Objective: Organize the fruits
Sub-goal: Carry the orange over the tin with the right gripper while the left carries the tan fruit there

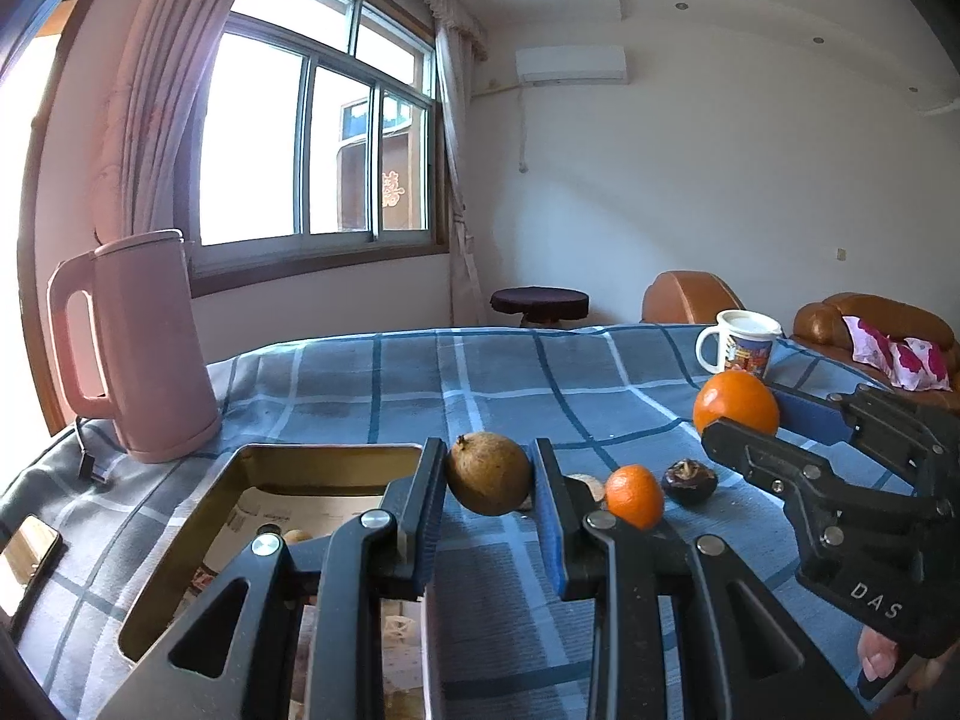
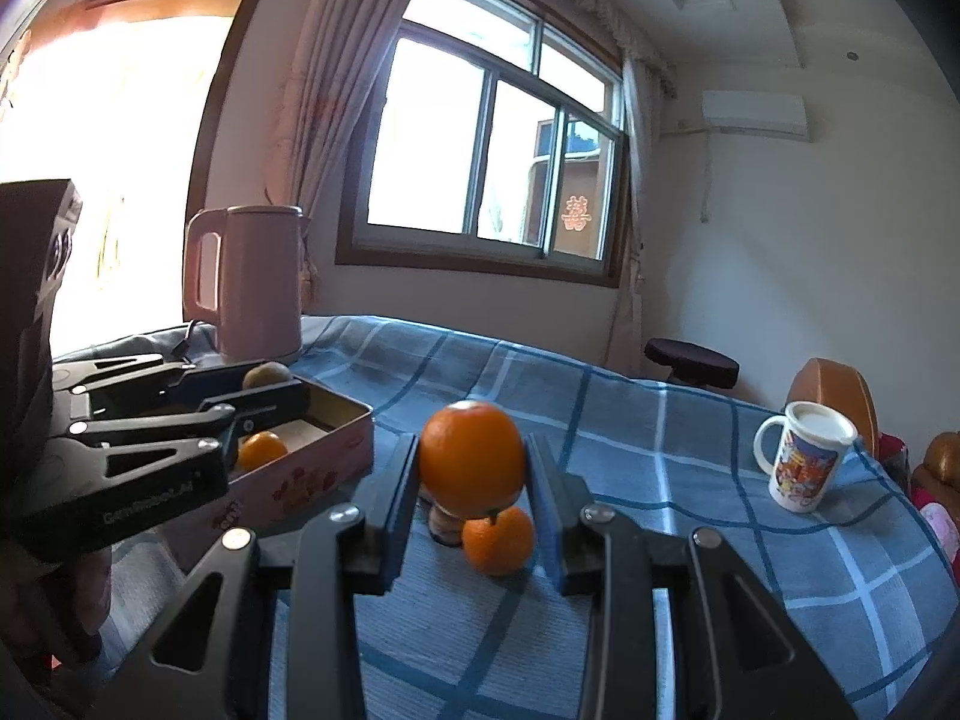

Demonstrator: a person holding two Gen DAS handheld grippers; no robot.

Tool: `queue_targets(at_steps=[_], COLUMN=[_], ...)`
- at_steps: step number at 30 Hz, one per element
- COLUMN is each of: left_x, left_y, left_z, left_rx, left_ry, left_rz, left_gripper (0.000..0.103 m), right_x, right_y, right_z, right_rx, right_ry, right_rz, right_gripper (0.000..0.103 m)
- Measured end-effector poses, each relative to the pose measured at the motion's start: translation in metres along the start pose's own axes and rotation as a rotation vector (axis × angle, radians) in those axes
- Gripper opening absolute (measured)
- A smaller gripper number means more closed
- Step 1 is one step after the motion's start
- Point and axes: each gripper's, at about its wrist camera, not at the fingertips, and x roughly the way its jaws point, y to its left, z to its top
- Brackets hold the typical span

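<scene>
L gripper [image 1: 489,474] clamps brown fruit [image 1: 487,473] just right of tin box [image 1: 180,546], prob. about to drop it in. R gripper [image 2: 471,459] grips big orange [image 2: 471,456] right of box, lifted above small orange [image 2: 498,540] on table.

I see a white-walled room lit by daylight through a big sliding window [image 1: 318,138] with a wooden sill. Pinkish curtains [image 1: 150,108] hang at both its sides, under a frilled valance. An air conditioner [image 1: 571,65] sits high on the wall to the window's right, and small spotlights [image 1: 681,5] dot the white ceiling. Past my surface's far edge stand a round dark stool [image 1: 539,302] and brown leather seats [image 1: 870,318] with a flowered cloth [image 1: 900,357] on one. Another bright opening glares on the far left.
</scene>
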Motion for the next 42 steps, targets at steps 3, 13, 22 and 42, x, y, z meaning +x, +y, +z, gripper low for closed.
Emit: queue_targets(at_steps=[3, 13, 22, 42], left_x=[0.0, -0.001, -0.003, 0.006], left_y=[0.005, 0.021, 0.038, 0.081], left_z=[0.001, 0.002, 0.004, -0.004], left_rx=[-0.004, -0.015, -0.025, -0.055], left_ry=[0.006, 0.025, 0.034, 0.113], left_rz=[0.008, 0.035, 0.069, 0.141], left_gripper=[0.029, 0.029, 0.029, 0.029], right_x=[0.004, 0.013, 0.022, 0.055], right_y=[0.005, 0.022, 0.04, 0.075], right_z=[0.003, 0.016, 0.029, 0.045], right_rx=[-0.005, -0.039, -0.077, -0.132], right_ry=[0.002, 0.005, 0.005, 0.042], right_rz=[0.01, 0.047, 0.072, 0.126], right_gripper=[0.038, 0.038, 0.038, 0.038])
